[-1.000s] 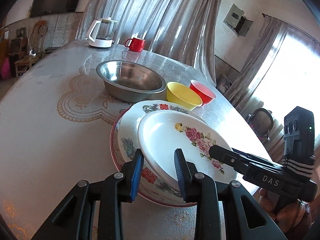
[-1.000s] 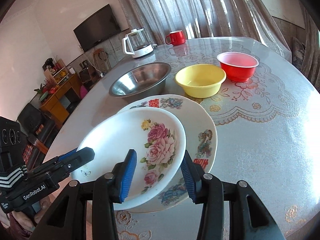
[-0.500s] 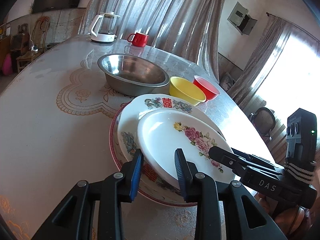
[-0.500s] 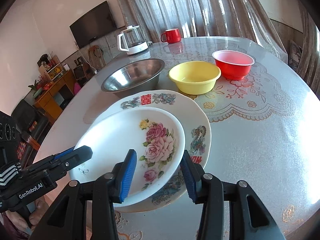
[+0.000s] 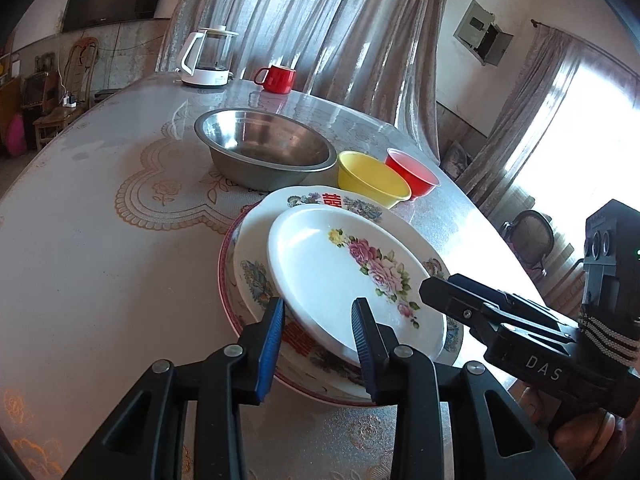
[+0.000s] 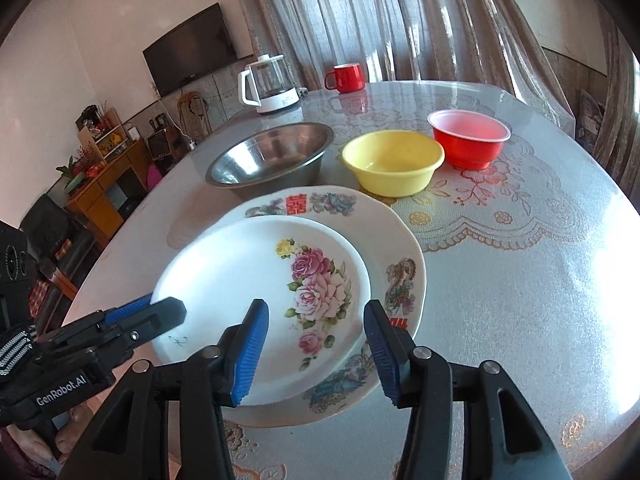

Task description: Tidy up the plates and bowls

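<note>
A white plate with pink roses point(image 5: 320, 256) point(image 6: 240, 272) lies on top of a larger patterned plate point(image 5: 332, 200) point(image 6: 400, 248). Under both sits a red-rimmed plate point(image 5: 224, 264). My left gripper point(image 5: 318, 304) point(image 6: 168, 308) straddles the rose plate's near rim, and its pads do not press on it. My right gripper point(image 6: 315, 306) point(image 5: 436, 286) has its jaws opening, with the same plate's rim between the fingers, untouched. Behind the stack stand a steel bowl point(image 5: 264, 148) point(image 6: 272, 152), a yellow bowl point(image 5: 372, 180) point(image 6: 392, 160) and a red bowl point(image 5: 412, 172) point(image 6: 468, 140).
A glass kettle point(image 5: 208, 56) point(image 6: 272, 84) and a red mug point(image 5: 276, 78) point(image 6: 346, 78) stand at the far end of the table point(image 5: 80, 240). Curtains hang behind them. The table's edge runs close by on the right, with a chair point(image 5: 528, 236) beyond it.
The right gripper's fingers have spread a little wider around the rose plate's rim. The plates, the bowls and the left gripper look unmoved.
</note>
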### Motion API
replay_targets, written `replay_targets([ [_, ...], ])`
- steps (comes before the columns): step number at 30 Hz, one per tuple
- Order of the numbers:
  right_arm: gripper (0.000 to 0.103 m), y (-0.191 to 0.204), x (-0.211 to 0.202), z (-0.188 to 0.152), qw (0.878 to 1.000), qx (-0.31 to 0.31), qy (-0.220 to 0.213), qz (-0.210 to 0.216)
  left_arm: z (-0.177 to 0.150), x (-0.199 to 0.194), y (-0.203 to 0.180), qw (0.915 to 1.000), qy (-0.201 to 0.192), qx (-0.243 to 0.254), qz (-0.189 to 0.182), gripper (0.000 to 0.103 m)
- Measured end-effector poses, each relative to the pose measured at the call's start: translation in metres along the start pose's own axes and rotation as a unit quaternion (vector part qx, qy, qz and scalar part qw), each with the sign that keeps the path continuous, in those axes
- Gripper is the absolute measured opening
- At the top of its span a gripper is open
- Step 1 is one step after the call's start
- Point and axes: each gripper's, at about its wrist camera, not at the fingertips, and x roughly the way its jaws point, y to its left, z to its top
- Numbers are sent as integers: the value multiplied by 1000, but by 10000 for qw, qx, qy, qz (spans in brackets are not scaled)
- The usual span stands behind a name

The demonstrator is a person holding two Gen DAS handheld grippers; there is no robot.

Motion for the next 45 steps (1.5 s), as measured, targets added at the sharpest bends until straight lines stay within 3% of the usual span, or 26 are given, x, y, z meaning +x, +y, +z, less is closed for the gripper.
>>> replay_targets([
  [4, 51, 9, -5, 2, 9997, -221, -100, 13, 0, -5, -7, 9997, -86, 150, -166, 34],
  [13, 51, 0, -7, 1, 9999, -24, -122, 92, -1, -10, 7, 9997, -180, -97, 160, 40],
  [18, 53, -19, -7, 12, 9989, 352, -291, -143, 0, -11, 16, 9987, -242, -275, 351, 43],
  [24, 55, -45, 12, 21, 9941, 764, -284, -709, -4, -4, 22, 9986, -93, -313, 404, 48],
  [28, 55, -53, 28, 24, 9938, 917, -78, -621, -6, 1, 22, 9988, -27, -283, 398, 48],
  [32, 57, -39, 37, 24, 9959, 693, 64, -569, -6, 4, 22, 9989, 19, -249, 386, 48],
  [37, 69, -19, 44, 22, 9946, 352, 126, -971, -6, 4, 22, 9991, 17, -253, 348, 48],
  [45, 72, 2, 54, 18, 9886, -396, 299, -1421, -6, 7, 17, 9995, 27, -196, 258, 48],
])
